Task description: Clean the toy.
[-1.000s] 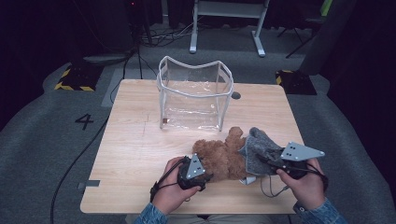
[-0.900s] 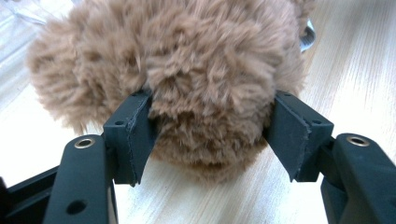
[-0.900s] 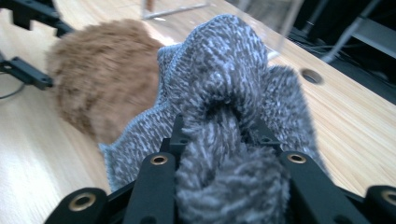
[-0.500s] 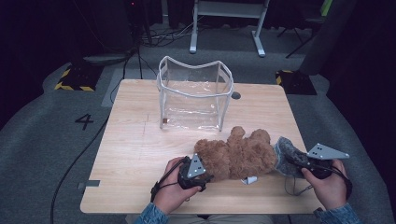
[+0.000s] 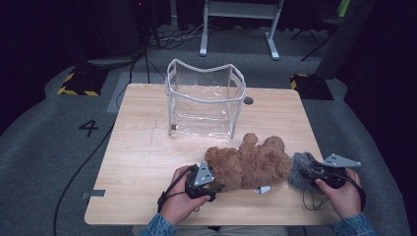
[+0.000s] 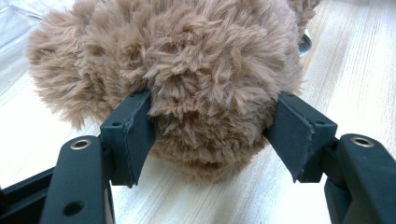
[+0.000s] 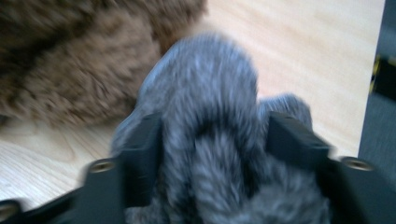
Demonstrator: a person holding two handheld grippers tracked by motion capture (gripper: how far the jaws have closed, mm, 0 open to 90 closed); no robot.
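A brown teddy bear [image 5: 251, 164] lies on the wooden table [image 5: 137, 162] near its front edge. My left gripper [image 5: 216, 186] is at the bear's left end, jaws set wide, and the pads press into the fur [image 6: 196, 70] on both sides. To the right of the bear lies a grey fuzzy garment [image 5: 301, 164], bunched on the table. My right gripper [image 5: 314, 173] is on it. Its jaws have just been opening, and the grey fabric [image 7: 210, 93] still sits between them. This view is blurred; the bear [image 7: 70, 70] is at its upper left.
A clear plastic bag [image 5: 206, 101] with a white rim stands open behind the bear, mid-table. A small white tag [image 5: 263, 189] lies by the bear's front. The table's right edge is close to the right hand. Dark floor and cables surround the table.
The right hand has moved right and down, drawing the grey garment off the bear and onto the table. Its jaws now stand wider. The left hand and the bear's head have stayed put.
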